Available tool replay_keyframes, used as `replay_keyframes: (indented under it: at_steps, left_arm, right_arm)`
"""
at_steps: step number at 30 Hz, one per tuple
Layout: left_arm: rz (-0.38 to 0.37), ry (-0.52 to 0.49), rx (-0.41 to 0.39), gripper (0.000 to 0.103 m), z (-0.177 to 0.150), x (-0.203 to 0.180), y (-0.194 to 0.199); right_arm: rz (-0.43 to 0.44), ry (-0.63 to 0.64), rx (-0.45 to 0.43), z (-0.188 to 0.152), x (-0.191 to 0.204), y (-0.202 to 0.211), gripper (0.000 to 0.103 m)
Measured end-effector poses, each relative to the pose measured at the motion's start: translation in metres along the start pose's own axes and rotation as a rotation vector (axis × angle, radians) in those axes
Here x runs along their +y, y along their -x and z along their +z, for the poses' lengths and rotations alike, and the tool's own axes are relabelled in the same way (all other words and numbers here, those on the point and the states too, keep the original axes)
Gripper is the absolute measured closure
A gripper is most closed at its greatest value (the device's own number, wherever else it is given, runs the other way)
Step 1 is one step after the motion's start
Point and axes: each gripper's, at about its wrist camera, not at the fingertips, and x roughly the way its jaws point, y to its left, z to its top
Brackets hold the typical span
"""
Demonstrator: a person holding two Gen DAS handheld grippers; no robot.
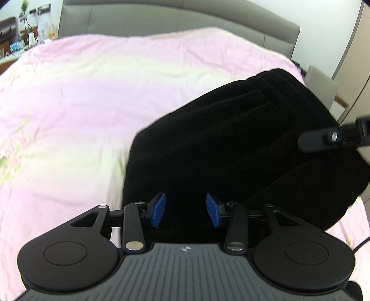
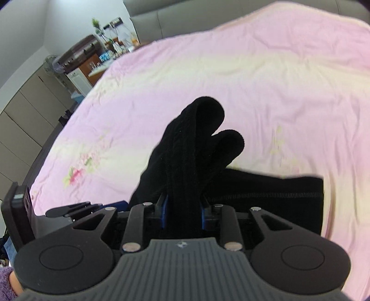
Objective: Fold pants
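Observation:
Black knit pants [image 1: 231, 139] lie in a thick folded heap on the pink bed cover [image 1: 92, 92]. My left gripper [image 1: 185, 209] hangs over their near edge. Its blue pads [image 1: 158, 209] stand apart with both faces showing, and dark fabric lies in the gap beyond them. In the right wrist view my right gripper [image 2: 182, 208] is shut on a bunched roll of the pants [image 2: 196, 129], which sticks up past the fingers in two rounded folds. The rest of the pants [image 2: 266, 196] spread flat to the right. One right finger [image 1: 323, 139] shows at the left view's right edge.
A grey padded headboard [image 1: 161, 20] closes the far end of the bed. Cluttered furniture with a plant [image 2: 87, 58] and grey cabinets [image 2: 23, 111] stand off the bed's left side. A purple fuzzy sleeve [image 2: 7, 280] shows at the lower left corner.

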Motion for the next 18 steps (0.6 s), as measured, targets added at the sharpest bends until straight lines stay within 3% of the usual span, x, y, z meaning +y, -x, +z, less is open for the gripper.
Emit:
replay_keyframes:
  at_steps: [3,8,14,18]
  left_arm:
    - [-0.001,-0.003,-0.015,0.054,0.006,0.003,0.005]
    - [0.002,0.001,-0.001,0.054,0.004,0.009,-0.002]
    - [0.011,-0.008,0.051,0.054,0.0,0.013,-0.031]
    - [-0.016,0.014,0.079,0.054,-0.001,0.027,-0.045]
  right_arm:
    - [-0.034,-0.01,-0.041,0.014,-0.01,0.014,0.082]
    - [-0.141,-0.111,-0.053,0.011,-0.079,0.037,0.082]
    - [-0.25,-0.306,0.038,-0.036,-0.183,0.013,0.082]
    - [-0.268,-0.358,0.077,-0.068,-0.217,-0.018,0.081]
